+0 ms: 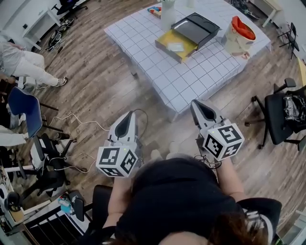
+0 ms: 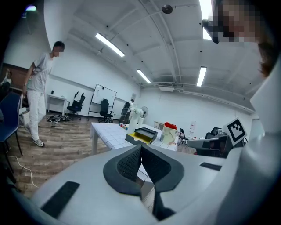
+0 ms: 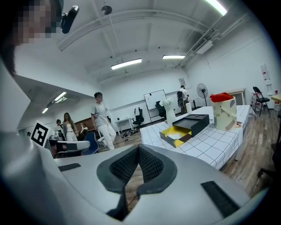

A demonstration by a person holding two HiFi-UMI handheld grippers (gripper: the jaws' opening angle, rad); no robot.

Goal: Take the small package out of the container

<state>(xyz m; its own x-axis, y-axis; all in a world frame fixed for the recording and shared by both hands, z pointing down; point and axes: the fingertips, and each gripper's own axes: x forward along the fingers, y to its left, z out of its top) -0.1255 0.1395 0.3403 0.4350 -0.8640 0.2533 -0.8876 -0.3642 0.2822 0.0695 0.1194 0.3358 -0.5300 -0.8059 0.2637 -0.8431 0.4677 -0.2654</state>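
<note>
An open box with a yellow inside lies on a table with a white checked cloth, its black lid beside it. A small pale package rests in the yellow part. Both grippers are held over the wooden floor, well short of the table. My left gripper is shut with nothing in it, and my right gripper is shut and empty too. The box shows far beyond my left gripper. The box also lies ahead of my right gripper.
A white bag with a red top and a white vase stand on the table. A black office chair is at the right. At the left are a blue chair, cables on the floor and a seated person; other people stand farther off.
</note>
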